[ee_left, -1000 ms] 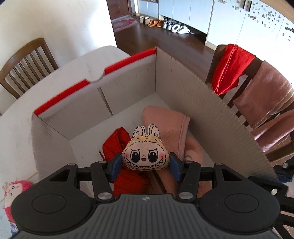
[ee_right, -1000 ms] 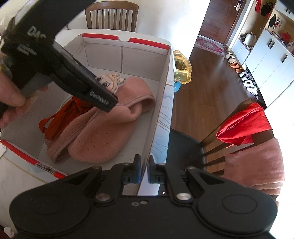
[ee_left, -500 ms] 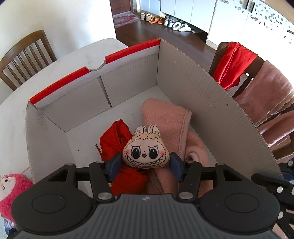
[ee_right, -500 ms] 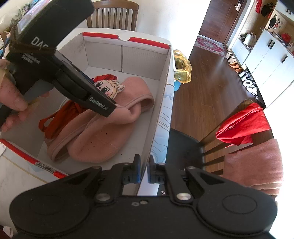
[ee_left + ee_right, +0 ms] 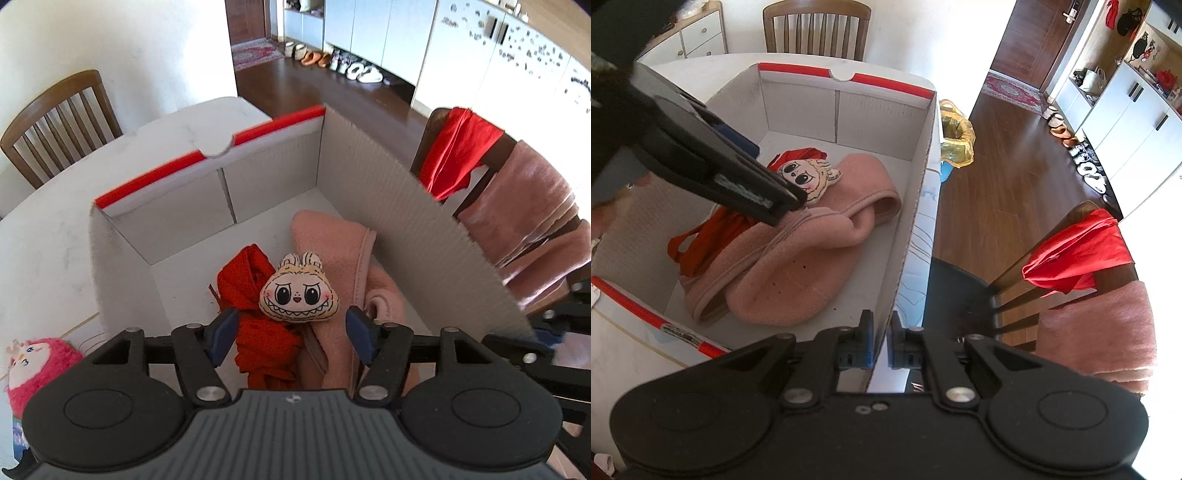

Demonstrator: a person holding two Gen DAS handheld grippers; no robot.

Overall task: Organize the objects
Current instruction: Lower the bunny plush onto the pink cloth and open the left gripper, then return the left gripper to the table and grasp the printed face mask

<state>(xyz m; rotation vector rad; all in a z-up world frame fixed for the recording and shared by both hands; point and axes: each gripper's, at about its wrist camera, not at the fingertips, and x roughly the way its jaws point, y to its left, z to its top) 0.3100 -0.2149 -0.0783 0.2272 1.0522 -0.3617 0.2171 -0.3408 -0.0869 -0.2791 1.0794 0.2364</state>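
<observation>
The left gripper (image 5: 291,334) hangs over the near end of the cardboard box (image 5: 373,192), its blue-padded jaws spread wide with nothing between them. Just ahead of the jaws the small plush face (image 5: 298,295), cream with rabbit ears and a toothy grin, lies free inside the box, resting partly on the red cloth (image 5: 255,291) and partly on the pink fleece garment (image 5: 332,240). The red cloth lies beside the pink fleece garment toward the middle of the box floor, while the fleece runs along the box's right wall.

The right gripper (image 5: 881,345) has its jaws nearly together, straddling the top edge of the box's right wall near the near corner; whether the pads actually press the cardboard cannot be told from this view. From the right wrist view the left gripper (image 5: 753,184) reaches in from the left, partly covering the plush face (image 5: 809,177).

The box stands on a white table (image 5: 48,251). A pink fuzzy toy (image 5: 33,365) sits on the table outside the box's left wall, near the near edge. A wooden chair (image 5: 1082,280) beside the box's right side carries a red garment (image 5: 1078,251) and a pink towel (image 5: 1108,332) draped over its back
</observation>
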